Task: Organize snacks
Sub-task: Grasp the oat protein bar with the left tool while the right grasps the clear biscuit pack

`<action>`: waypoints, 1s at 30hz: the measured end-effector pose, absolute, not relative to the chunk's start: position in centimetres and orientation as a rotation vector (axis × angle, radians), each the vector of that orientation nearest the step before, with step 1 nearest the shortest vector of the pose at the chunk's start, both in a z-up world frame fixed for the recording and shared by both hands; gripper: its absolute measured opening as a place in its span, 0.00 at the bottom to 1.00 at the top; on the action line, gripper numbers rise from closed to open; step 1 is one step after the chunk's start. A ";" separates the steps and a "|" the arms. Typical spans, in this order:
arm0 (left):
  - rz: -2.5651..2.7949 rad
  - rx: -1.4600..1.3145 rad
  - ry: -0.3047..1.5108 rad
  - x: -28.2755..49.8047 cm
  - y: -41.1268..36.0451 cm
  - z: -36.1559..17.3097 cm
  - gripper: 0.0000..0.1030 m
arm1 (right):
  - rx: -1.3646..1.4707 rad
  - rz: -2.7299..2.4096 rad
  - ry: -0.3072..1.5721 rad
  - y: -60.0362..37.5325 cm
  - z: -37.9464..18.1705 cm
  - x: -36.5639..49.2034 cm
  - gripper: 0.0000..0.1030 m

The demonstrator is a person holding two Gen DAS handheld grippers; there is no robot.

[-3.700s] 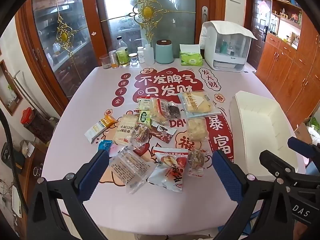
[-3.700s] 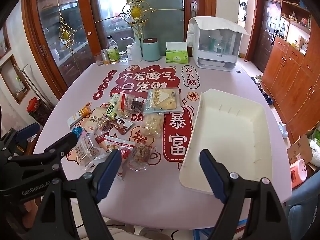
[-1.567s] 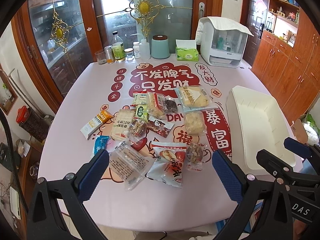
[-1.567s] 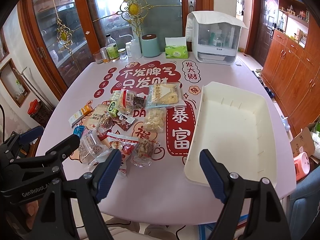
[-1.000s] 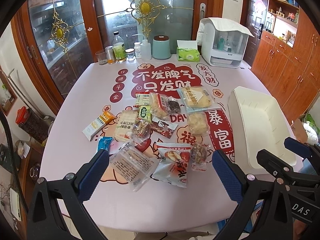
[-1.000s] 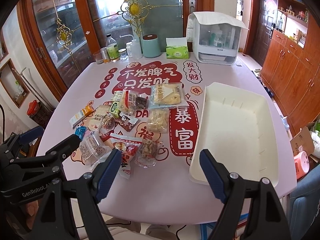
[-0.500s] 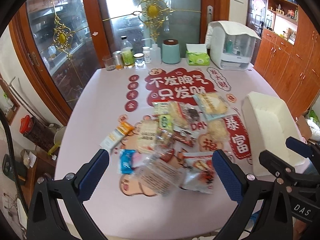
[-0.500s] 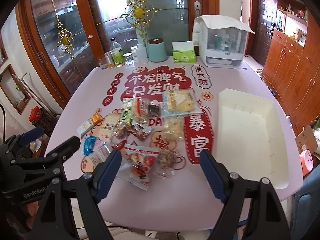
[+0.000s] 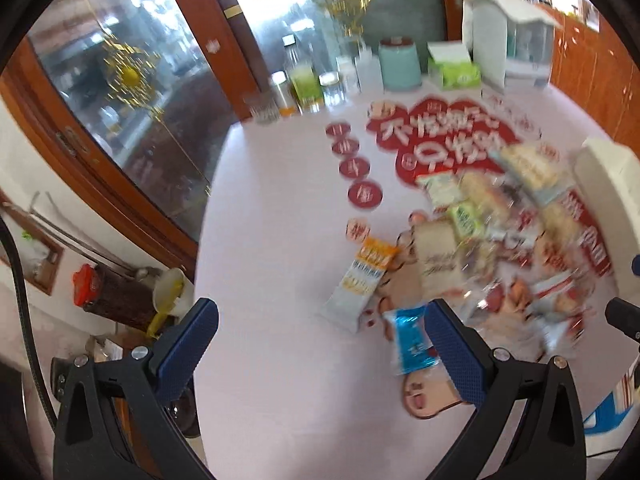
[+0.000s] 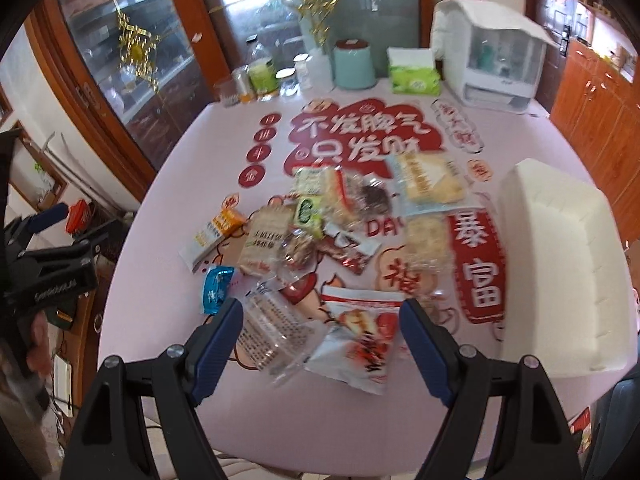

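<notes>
Several snack packets lie in a heap on the pink table (image 10: 168,208). An orange-and-white bar (image 9: 362,276) and a small blue packet (image 9: 412,340) lie at the heap's left edge. A clear bag (image 10: 276,328) and a red-and-white bag (image 10: 360,336) lie nearest me. An empty white bin (image 10: 560,276) stands on the right. My left gripper (image 9: 320,344) is open and empty, over the table's left part beside the blue packet. My right gripper (image 10: 320,336) is open and empty, above the clear and red-and-white bags. The left wrist view is blurred.
At the table's far edge stand bottles and jars (image 10: 262,76), a teal canister (image 10: 354,64), a green tissue box (image 10: 414,72) and a white appliance (image 10: 488,52). Glass doors with wooden frames (image 10: 132,60) lie behind. Wooden cabinets (image 10: 592,92) line the right.
Both grippers have swung left and moved closer to the table. The left one now faces the table's left side. The snacks and the bin have not moved.
</notes>
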State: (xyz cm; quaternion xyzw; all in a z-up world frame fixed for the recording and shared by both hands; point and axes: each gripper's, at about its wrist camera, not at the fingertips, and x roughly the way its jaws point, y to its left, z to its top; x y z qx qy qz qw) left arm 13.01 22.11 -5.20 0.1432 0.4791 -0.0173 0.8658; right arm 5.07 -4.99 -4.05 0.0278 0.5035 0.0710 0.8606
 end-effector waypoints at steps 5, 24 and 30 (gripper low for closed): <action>-0.105 0.293 1.103 16.6 24.1 -10.3 0.99 | -0.041 0.212 1.122 -1.2 -8.6 6.8 0.79; -0.219 0.276 1.338 24.9 21.9 -23.3 0.93 | -0.380 0.435 1.264 5.8 -18.3 8.4 0.79; -0.284 0.207 1.331 24.8 22.1 -23.0 0.55 | -0.397 0.427 1.276 6.3 -19.0 8.6 0.80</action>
